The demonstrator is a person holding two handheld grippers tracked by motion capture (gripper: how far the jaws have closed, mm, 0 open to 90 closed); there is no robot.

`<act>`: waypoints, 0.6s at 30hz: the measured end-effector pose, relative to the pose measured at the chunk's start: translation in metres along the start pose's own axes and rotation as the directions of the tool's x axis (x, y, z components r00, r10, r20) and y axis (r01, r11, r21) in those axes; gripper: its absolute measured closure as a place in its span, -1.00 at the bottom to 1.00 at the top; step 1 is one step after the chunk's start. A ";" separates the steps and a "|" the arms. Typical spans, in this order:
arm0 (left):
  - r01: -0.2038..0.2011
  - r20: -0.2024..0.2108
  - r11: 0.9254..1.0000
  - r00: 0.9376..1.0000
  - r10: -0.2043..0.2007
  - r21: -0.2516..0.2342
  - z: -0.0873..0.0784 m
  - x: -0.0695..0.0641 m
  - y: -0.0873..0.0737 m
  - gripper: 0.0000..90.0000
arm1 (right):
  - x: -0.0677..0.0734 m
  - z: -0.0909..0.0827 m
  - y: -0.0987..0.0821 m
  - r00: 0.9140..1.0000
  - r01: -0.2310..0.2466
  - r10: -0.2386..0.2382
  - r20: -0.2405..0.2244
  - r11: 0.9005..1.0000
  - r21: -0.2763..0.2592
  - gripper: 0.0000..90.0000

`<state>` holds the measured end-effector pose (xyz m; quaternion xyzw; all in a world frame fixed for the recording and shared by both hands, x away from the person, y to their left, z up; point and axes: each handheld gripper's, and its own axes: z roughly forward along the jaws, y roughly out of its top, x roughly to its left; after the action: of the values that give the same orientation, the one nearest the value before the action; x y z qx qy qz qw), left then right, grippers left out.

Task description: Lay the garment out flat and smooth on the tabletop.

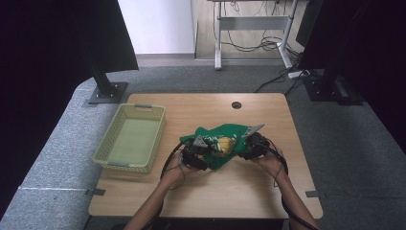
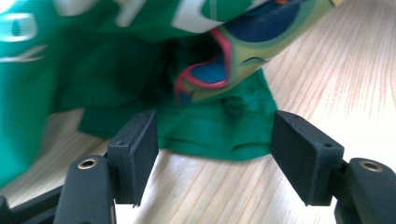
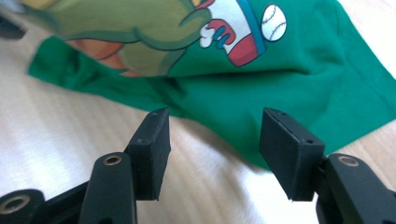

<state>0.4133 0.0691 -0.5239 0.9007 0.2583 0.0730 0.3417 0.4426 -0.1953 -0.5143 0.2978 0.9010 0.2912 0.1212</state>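
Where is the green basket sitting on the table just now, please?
In the high view, the basket sits at the table's left edge, left of the green shirt and apart from it.

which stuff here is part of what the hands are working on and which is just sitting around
In use:
- green shirt with a cartoon print, crumpled on the table
- left tool, open at the shirt's edge
- right tool, open at the shirt's edge

Lying about:
- yellow basket, nothing in it
- desk frame and cables on the floor behind
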 end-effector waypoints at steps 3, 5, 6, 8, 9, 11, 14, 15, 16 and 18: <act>-0.051 -0.020 0.998 0.998 0.052 0.044 0.015 -0.010 0.000 -0.16 | -0.001 0.010 0.002 0.999 0.028 -0.029 0.031 0.999 0.031 0.32; -0.057 -0.021 0.998 0.998 0.058 0.022 0.017 -0.012 0.000 0.22 | -0.001 0.012 0.002 0.999 0.030 -0.032 0.035 0.999 0.037 0.45; -0.057 -0.021 0.998 0.998 0.058 0.022 0.017 -0.012 0.000 0.22 | -0.002 0.015 0.003 0.999 0.034 -0.035 0.035 0.999 0.041 0.45; -0.057 -0.018 0.998 0.998 0.057 0.018 0.017 -0.011 0.000 0.54 | -0.002 0.015 0.003 0.999 0.034 -0.035 0.035 0.999 0.041 0.66; -0.057 -0.018 0.998 0.998 0.057 0.018 0.017 -0.011 0.000 0.54 | -0.002 0.015 0.003 0.999 0.022 -0.024 0.036 0.999 0.043 0.66; -0.070 -0.017 0.997 0.997 0.071 0.022 0.015 -0.009 0.000 0.85 | -0.002 0.015 0.003 0.999 0.022 -0.024 0.036 0.999 0.043 0.86; -0.080 -0.023 0.997 0.997 0.080 0.023 0.013 -0.008 -0.002 0.87 | -0.004 0.010 0.004 0.999 -0.007 0.006 0.033 0.999 0.033 0.95; -0.080 -0.023 0.997 0.997 0.080 0.023 0.013 -0.008 -0.002 0.87 | -0.007 0.001 0.004 0.999 -0.031 0.030 0.033 0.999 0.017 0.95; -0.068 -0.021 0.998 0.997 0.068 -0.001 0.001 -0.002 -0.001 0.88 | -0.011 -0.010 0.004 0.998 -0.051 0.051 0.038 0.999 -0.006 0.96; -0.068 -0.021 0.998 0.997 0.068 -0.001 0.001 -0.002 -0.001 0.88 | -0.012 -0.013 0.003 0.997 -0.062 0.063 0.036 0.998 -0.013 0.96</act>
<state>0.4114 0.0684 -0.5255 0.9078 0.2311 0.0945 0.3371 0.4486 -0.2065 -0.5010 0.3303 0.8872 0.2948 0.1301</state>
